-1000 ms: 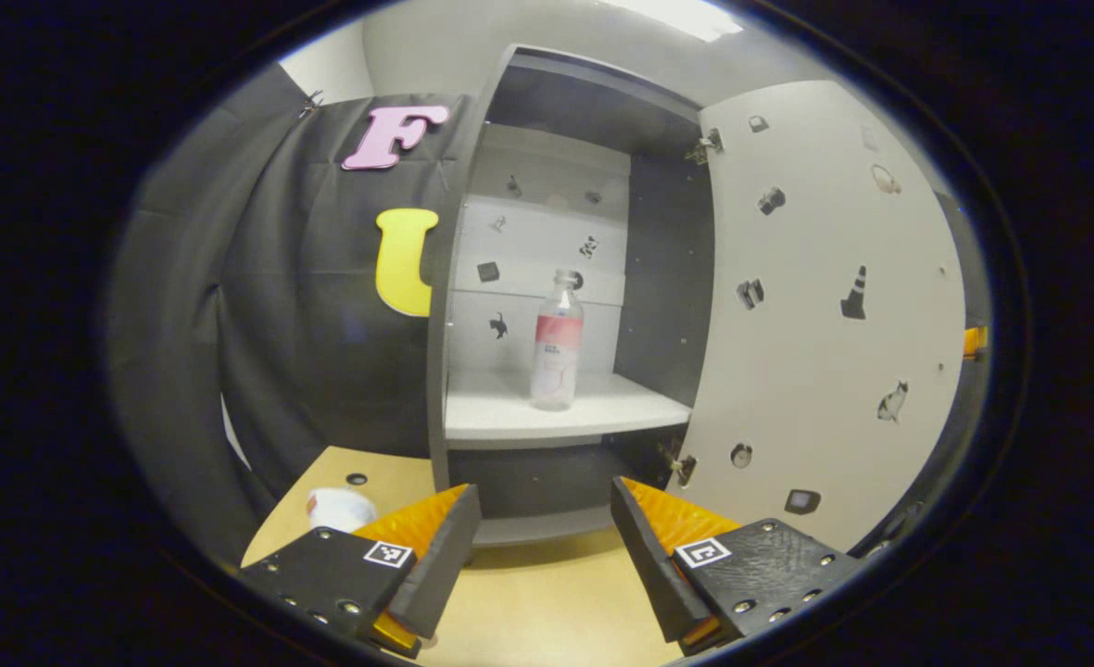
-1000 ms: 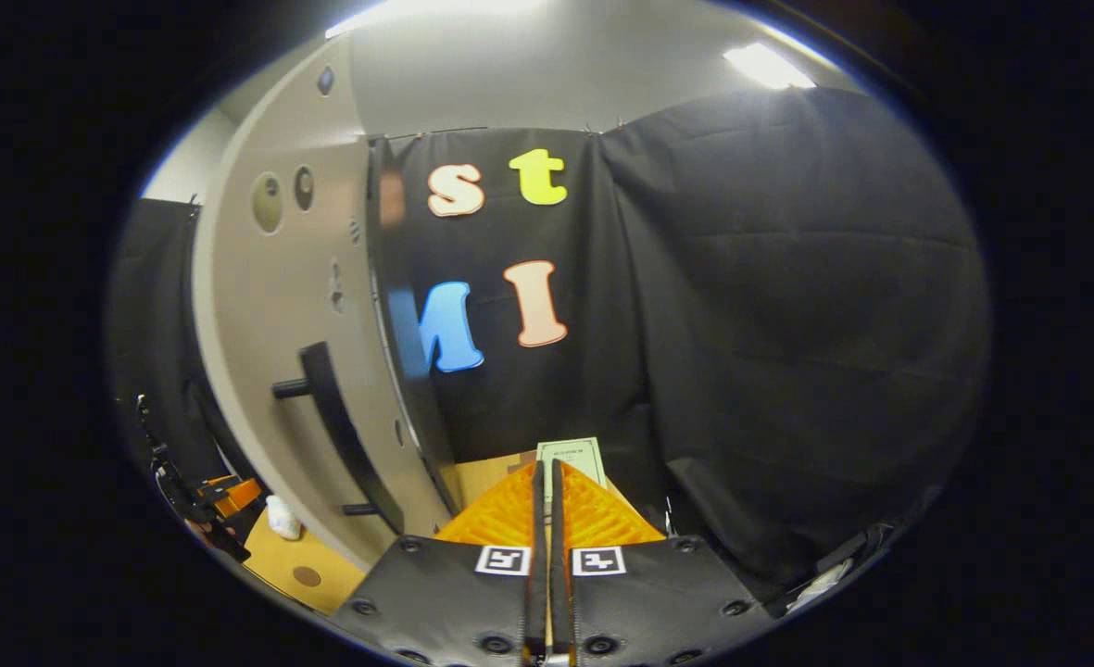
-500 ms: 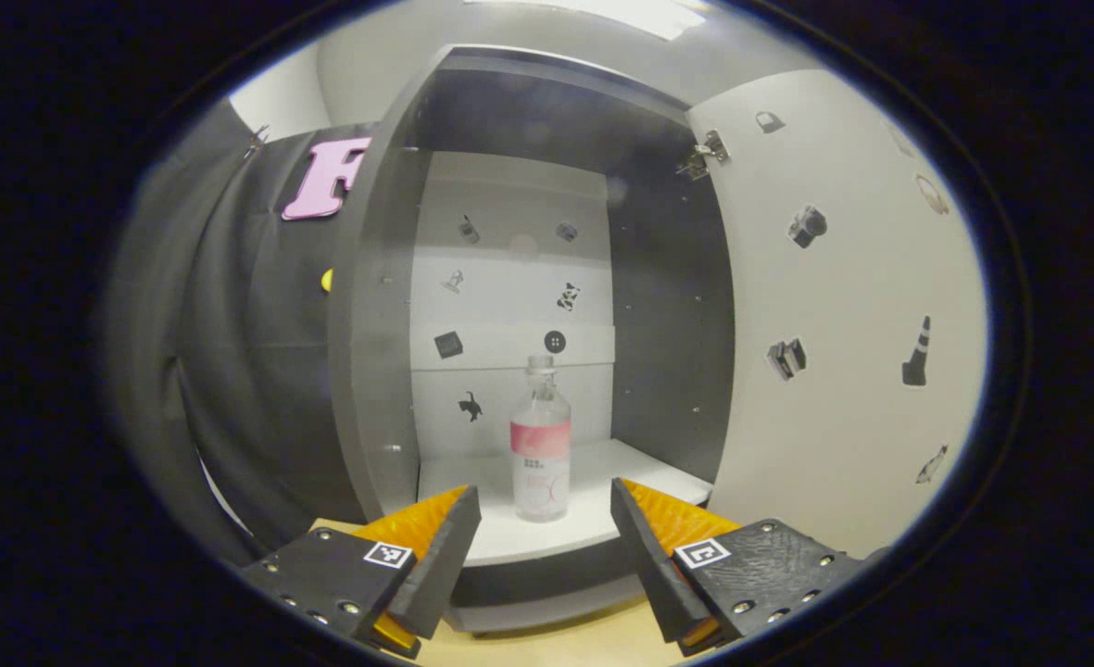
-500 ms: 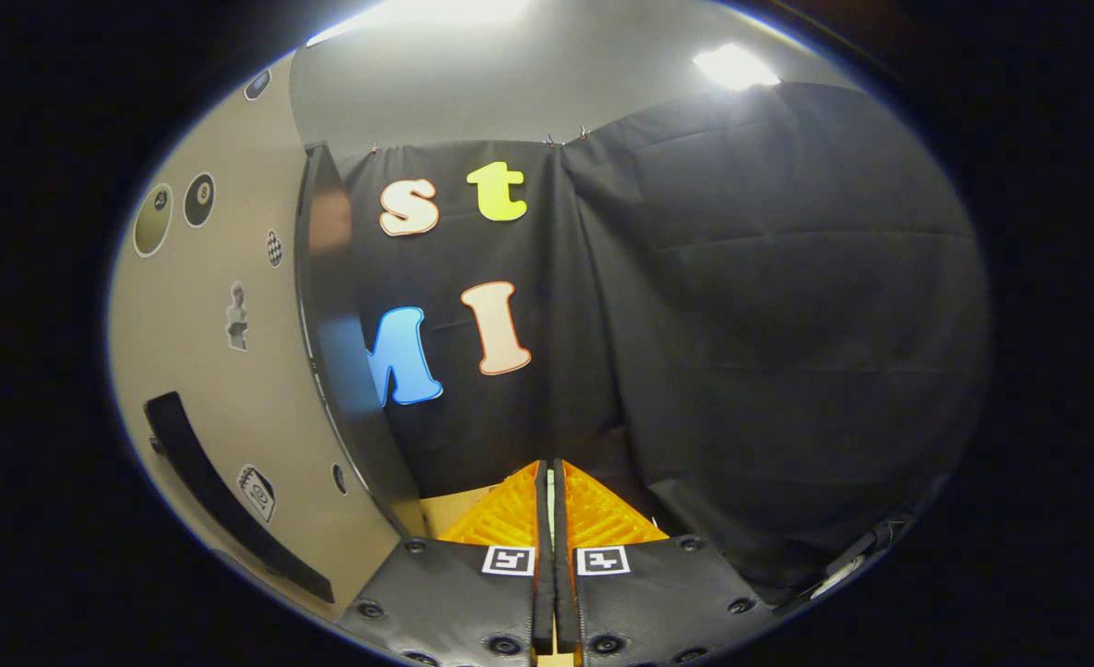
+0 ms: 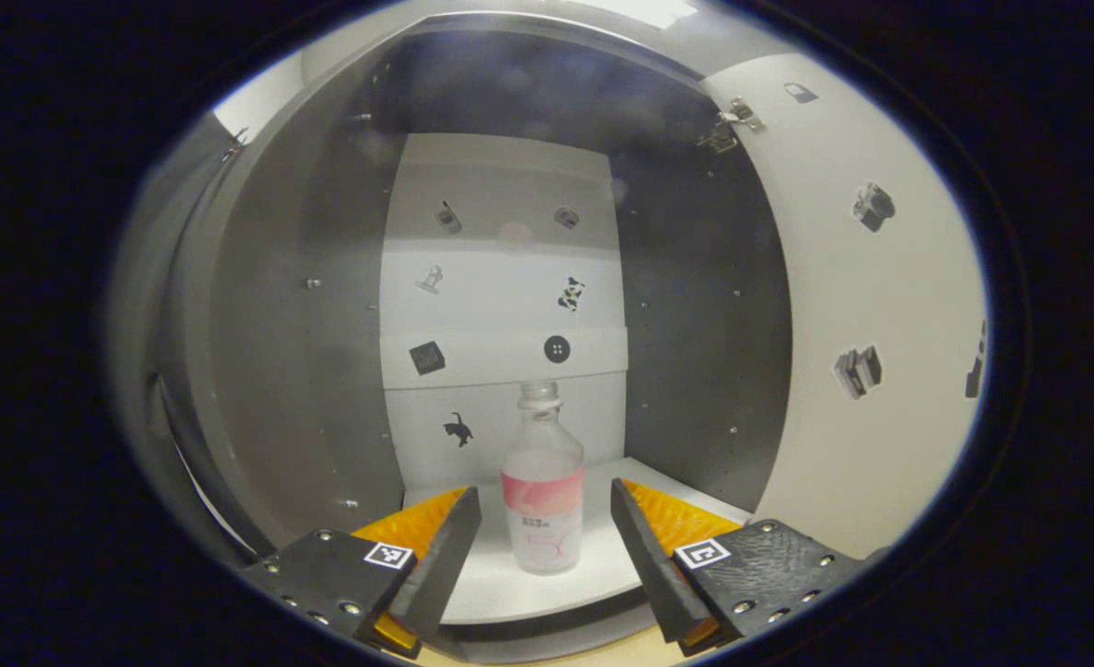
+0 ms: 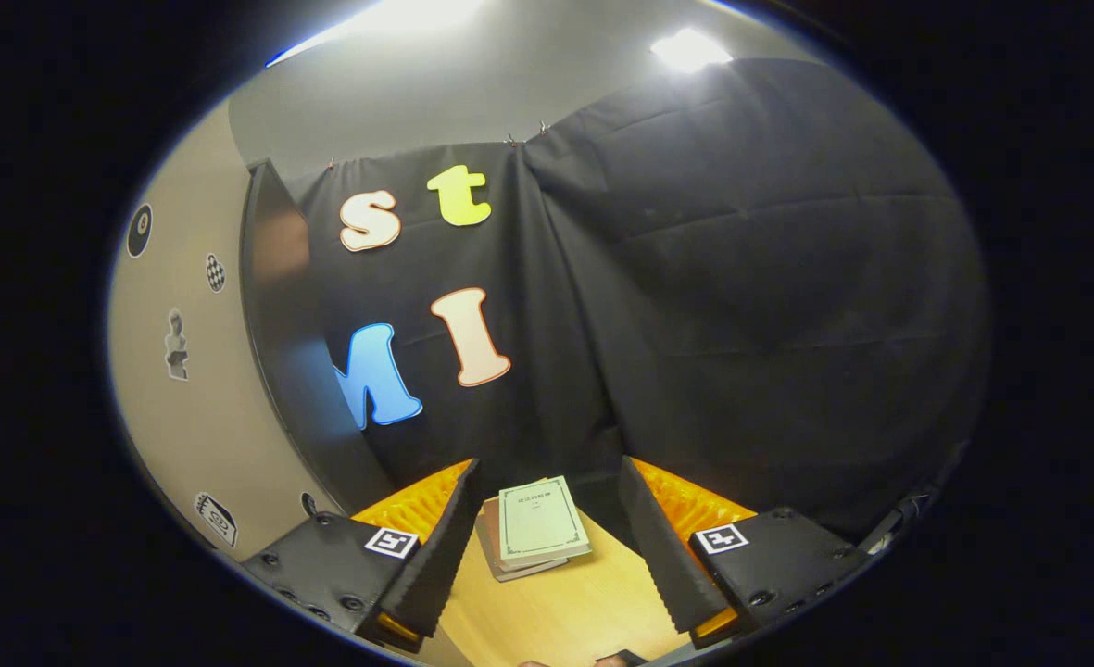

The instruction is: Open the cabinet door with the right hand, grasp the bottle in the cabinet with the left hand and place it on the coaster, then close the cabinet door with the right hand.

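Bottle [image 5: 543, 496]: clear plastic, upright on the white shelf [image 5: 593, 565] inside the cabinet [image 5: 306, 352], with a pink label band around its middle and a narrow neck at 12 o'clock. No liquid level can be made out; it is judged light and probably near empty, so it will tip easily if nudged off centre.

Handling properties, as judged:
- Wall: thin and flexible. Excess squeeze will dent it; too little will let it slide.
- Surface: smooth plastic, somewhat slippery. The label band should offer better friction than the bare wall.
- Fragility: low. A fall would likely roll it rather than break it.

Grip point: take hold across the label band, at or just below mid-height, where the body is widest and stiffest. Avoid the neck, which gives poor control over swing.

Left gripper [image 5: 544, 533]: jaws spread wide, one finger at 9 o'clock of the bottle and one at 3 o'clock, both clear of its wall. The bottle sits between them, not yet gripped.

Right gripper [image 6: 547, 547]: jaws wide apart, holding nothing, above the wooden table [image 6: 574, 611] with a small stack of books [image 6: 537, 530] lying between its fingers. Cabinet door [image 5: 880, 324] stands open at 3 o'clock of the bottle.
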`<state>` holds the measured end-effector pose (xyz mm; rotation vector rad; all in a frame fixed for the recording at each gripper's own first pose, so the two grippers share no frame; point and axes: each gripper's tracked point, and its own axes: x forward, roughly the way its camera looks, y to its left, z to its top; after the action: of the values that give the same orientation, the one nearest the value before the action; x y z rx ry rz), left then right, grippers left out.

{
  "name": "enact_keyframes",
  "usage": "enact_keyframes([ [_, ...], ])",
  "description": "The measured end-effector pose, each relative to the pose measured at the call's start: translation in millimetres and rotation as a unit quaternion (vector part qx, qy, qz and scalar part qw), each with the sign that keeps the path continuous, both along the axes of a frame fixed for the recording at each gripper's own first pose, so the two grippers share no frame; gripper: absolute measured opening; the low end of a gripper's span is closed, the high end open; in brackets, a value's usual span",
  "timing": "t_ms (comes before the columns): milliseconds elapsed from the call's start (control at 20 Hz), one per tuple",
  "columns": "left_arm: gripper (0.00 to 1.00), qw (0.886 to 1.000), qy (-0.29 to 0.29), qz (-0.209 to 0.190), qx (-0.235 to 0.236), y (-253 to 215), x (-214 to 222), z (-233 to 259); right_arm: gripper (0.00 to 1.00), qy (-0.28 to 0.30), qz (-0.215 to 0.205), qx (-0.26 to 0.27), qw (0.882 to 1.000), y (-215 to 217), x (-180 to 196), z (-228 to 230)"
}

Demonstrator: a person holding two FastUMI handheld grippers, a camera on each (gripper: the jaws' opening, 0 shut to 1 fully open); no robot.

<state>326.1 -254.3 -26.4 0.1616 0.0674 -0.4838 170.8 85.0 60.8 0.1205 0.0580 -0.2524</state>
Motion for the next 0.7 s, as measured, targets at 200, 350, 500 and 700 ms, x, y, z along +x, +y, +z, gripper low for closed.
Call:
enact_keyframes([
  [200,0.85,1.0,0.0,-0.003,0.002,-8,19,-4,0.97,0.004,-0.028,-0.026,0.999,-15,11,3],
  [350,0.86,1.0,0.003,-0.002,0.0,-11,32,-9,0.97,0.003,-0.027,-0.025,0.999,-14,24,2],
  [500,0.85,1.0,0.01,-0.002,-0.006,-13,43,-15,0.97,0.012,-0.025,-0.015,0.999,-14,34,-1],
  [700,0.87,1.0,0.012,-0.009,-0.008,-16,50,-19,0.92,0.019,-0.03,-0.005,0.999,-17,40,-6],
])
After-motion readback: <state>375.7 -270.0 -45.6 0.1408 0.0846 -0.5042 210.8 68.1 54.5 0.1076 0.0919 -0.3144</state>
